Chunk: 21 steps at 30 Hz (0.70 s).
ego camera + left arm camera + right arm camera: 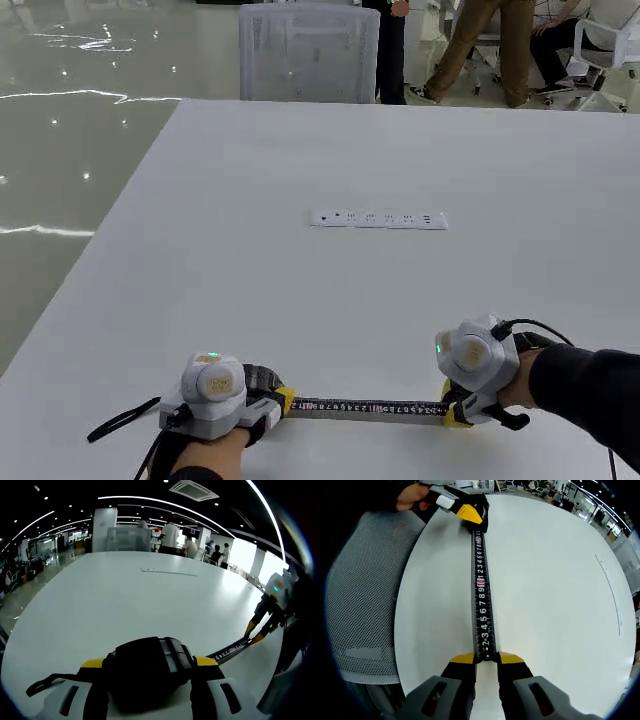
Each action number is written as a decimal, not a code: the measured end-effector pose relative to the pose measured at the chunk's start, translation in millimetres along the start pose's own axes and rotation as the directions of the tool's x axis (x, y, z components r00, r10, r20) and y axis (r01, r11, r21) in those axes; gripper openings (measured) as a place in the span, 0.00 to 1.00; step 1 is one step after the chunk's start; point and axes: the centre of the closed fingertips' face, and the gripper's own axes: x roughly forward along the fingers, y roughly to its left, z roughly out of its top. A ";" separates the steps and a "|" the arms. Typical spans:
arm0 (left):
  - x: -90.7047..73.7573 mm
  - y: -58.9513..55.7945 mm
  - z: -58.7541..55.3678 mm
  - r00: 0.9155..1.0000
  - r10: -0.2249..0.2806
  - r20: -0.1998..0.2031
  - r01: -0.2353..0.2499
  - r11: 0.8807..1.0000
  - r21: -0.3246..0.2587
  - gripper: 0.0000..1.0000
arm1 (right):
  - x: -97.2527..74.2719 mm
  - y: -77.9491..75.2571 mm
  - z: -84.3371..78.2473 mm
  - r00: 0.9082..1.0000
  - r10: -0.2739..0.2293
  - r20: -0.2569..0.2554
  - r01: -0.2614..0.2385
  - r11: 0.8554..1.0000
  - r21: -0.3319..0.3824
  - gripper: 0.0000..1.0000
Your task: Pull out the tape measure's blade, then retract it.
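A black tape measure case (150,667) sits clamped in my left gripper (150,662), near the table's front edge (262,385). Its numbered blade (368,407) runs flat over the white table to my right gripper (452,410), which is shut on the blade's end. In the right gripper view the blade (482,595) stretches from my right gripper (485,658) away to the case (479,516) held by the left gripper (465,510). In the left gripper view the blade (231,652) leads right to the other gripper (255,632). A black strap (122,419) trails left of the case.
A white power strip (378,219) lies mid-table. A mesh-backed chair (308,52) stands at the far edge, with people and other chairs beyond. Another mesh chair (365,600) sits just off the table's near edge. The table (320,300) is broad and white.
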 end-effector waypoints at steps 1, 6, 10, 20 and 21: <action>0.1 -0.1 0.1 1.000 -0.001 0.001 0.001 1.000 0.001 0.63 | 0.3 -0.1 1.4 1.000 0.002 0.011 -0.002 1.000 0.006 0.12; 0.1 0.0 0.1 1.000 -0.004 -0.003 0.004 1.000 -0.001 0.63 | 2.6 0.0 6.1 1.000 0.002 0.023 -0.002 1.000 -0.005 0.12; 0.3 0.1 0.2 1.000 -0.006 -0.005 0.006 1.000 -0.002 0.63 | 3.4 -0.8 9.6 1.000 0.005 0.027 -0.005 1.000 0.008 0.12; 0.2 -0.2 0.5 1.000 -0.012 -0.008 0.012 1.000 -0.003 0.63 | 4.1 -0.4 15.2 0.999 0.007 0.038 -0.007 1.000 0.012 0.12; 0.3 -0.1 0.6 1.000 -0.012 -0.008 0.012 1.000 -0.003 0.63 | 4.4 -0.3 16.2 0.999 0.008 0.038 -0.008 1.000 0.007 0.12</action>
